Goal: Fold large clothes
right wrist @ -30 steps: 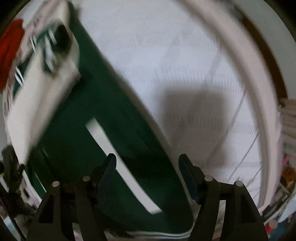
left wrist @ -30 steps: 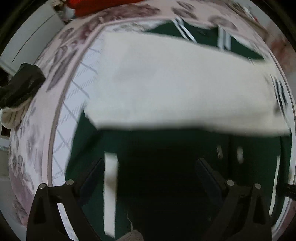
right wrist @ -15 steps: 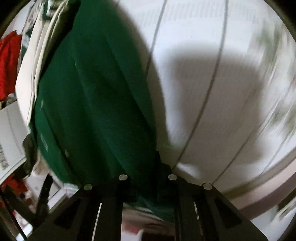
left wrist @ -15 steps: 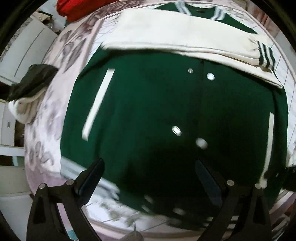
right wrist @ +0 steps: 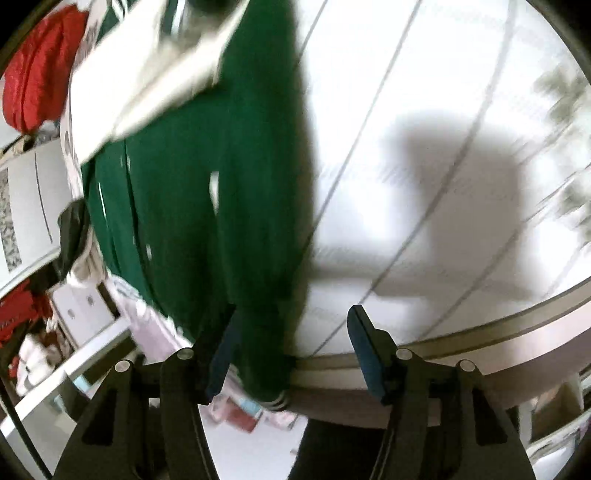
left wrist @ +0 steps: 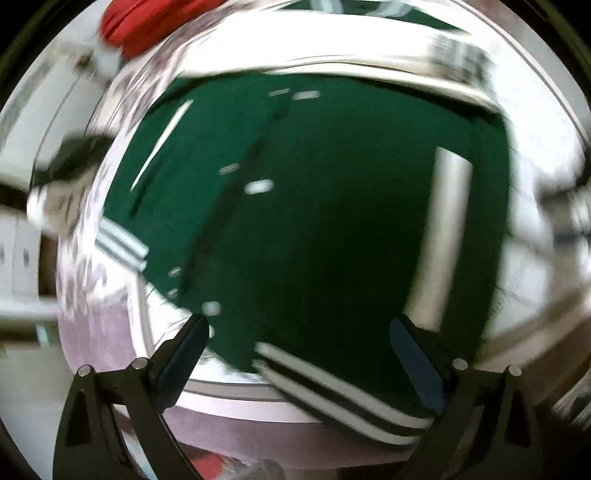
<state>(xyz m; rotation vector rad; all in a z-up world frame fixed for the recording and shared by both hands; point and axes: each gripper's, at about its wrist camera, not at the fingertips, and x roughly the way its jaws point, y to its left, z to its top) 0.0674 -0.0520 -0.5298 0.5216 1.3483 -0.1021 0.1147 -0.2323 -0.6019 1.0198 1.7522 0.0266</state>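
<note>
A dark green varsity jacket [left wrist: 314, 206] with cream sleeves [left wrist: 332, 51] and a striped hem [left wrist: 332, 391] lies spread on the bed, sleeves folded across its upper part. My left gripper [left wrist: 299, 354] is open above the hem, holding nothing. In the right wrist view the jacket [right wrist: 221, 206] fills the left half, with a cream sleeve [right wrist: 147, 81] at the top. My right gripper [right wrist: 291, 347] is open, its jaws standing around the jacket's lower corner near the bed's edge. Both views are motion-blurred.
The bed has a white lined sheet [right wrist: 424, 147] with a pink floral border [left wrist: 92, 332]. A red garment [left wrist: 147, 26] lies at the far end. A dark item [right wrist: 74, 236] sits beside the bed, with white furniture [right wrist: 29, 206] and clutter below.
My right gripper was shut on the jacket's edge half a second ago and is now open. The left gripper has pulled back toward the hem, staying open.
</note>
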